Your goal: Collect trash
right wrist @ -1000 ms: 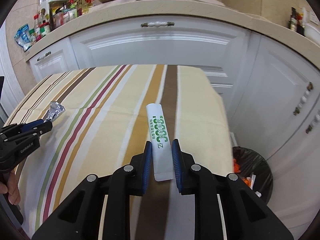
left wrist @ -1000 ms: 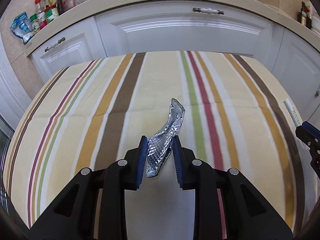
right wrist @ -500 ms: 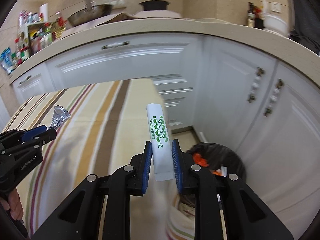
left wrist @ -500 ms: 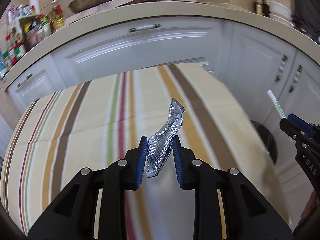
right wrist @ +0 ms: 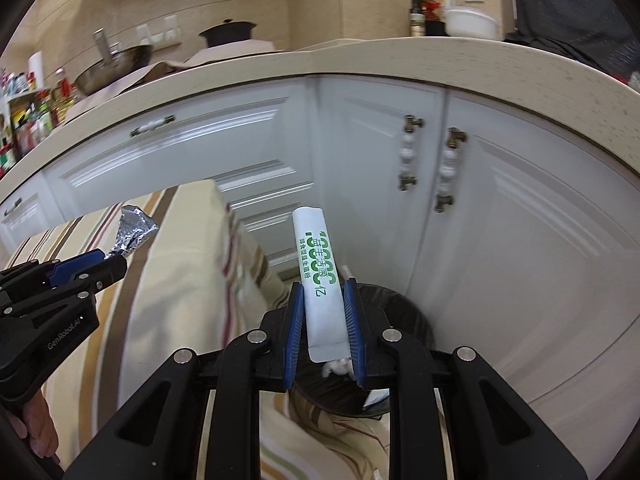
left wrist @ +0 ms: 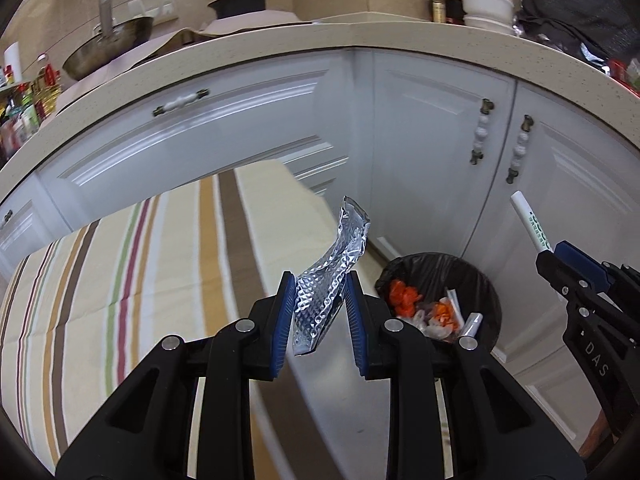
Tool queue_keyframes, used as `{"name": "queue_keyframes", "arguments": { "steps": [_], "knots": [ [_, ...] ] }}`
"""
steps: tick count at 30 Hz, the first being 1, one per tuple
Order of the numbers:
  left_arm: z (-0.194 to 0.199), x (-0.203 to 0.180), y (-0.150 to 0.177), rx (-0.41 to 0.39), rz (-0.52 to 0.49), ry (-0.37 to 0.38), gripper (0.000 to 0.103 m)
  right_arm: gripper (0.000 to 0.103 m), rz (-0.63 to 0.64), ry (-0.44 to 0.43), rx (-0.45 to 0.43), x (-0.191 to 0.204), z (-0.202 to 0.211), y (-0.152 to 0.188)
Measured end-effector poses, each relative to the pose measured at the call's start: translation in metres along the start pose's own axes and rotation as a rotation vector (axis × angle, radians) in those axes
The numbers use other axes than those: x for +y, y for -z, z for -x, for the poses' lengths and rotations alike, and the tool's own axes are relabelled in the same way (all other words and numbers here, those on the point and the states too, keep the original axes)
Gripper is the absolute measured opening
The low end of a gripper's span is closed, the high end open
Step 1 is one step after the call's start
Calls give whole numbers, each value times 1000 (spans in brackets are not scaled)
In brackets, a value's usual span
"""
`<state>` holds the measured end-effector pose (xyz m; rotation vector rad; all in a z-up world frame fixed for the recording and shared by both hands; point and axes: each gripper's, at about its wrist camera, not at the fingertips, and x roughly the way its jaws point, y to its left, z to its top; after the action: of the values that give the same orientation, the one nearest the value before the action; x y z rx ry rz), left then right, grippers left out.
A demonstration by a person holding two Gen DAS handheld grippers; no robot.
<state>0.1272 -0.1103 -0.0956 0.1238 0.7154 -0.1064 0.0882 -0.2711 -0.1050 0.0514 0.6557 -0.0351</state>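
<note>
Beside the striped bench (left wrist: pixel 132 280), above a black-lined bin (left wrist: pixel 440 268) backed by white cabinets (right wrist: pixel 520 216): foil wrapper (left wrist: pixel 332 276) clamped in left tongs (left wrist: pixel 320 320); white sachet (right wrist: pixel 320 280) clamped in right tongs (right wrist: pixel 324 328).

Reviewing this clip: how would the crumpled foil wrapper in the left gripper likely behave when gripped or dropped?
The foil wrapper looks thin and creased, so probably light and easily crushed. It holds its bent shape above the left gripper, suggesting it isn't floppy. Released, it might flutter rather than drop straight.
</note>
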Motion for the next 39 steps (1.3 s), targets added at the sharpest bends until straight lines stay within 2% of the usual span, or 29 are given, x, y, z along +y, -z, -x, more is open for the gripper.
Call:
{"name": "queue_keyframes", "arguments": {
  "steps": [13, 22, 25, 30, 31, 33, 34, 35, 39],
  "knots": [
    [-28, -59, -15, -16, -52, 45, 26, 22, -53, 38, -28, -45, -6, 3],
    [-69, -87, -12, 65, -100, 35, 26, 22, -65, 30, 7, -56, -40, 8],
    [-83, -92, -17, 107, -77, 65, 26, 22, -73, 33, 19, -61, -53, 9],
    [-98, -105, -26, 108, -86, 71, 26, 22, -93, 43, 34, -71, -74, 10],
    [-100, -107, -27, 112, -86, 73, 26, 24, -100, 47, 35, -74, -78, 11],
    [-104, -109, -29, 117, -90, 73, 28, 41, -105, 49, 49, -77, -85, 12],
    [-105, -109, -29, 117, -92, 70, 32, 53, -106, 52, 57, -78, -88, 14],
    [-105, -109, -29, 114, -89, 64, 46, 56, -108, 57, 56, -79, -89, 14],
    [-102, -109, -29, 93, -92, 53, 48, 56, -103, 58, 65, -78, -92, 17]
  ]
}}
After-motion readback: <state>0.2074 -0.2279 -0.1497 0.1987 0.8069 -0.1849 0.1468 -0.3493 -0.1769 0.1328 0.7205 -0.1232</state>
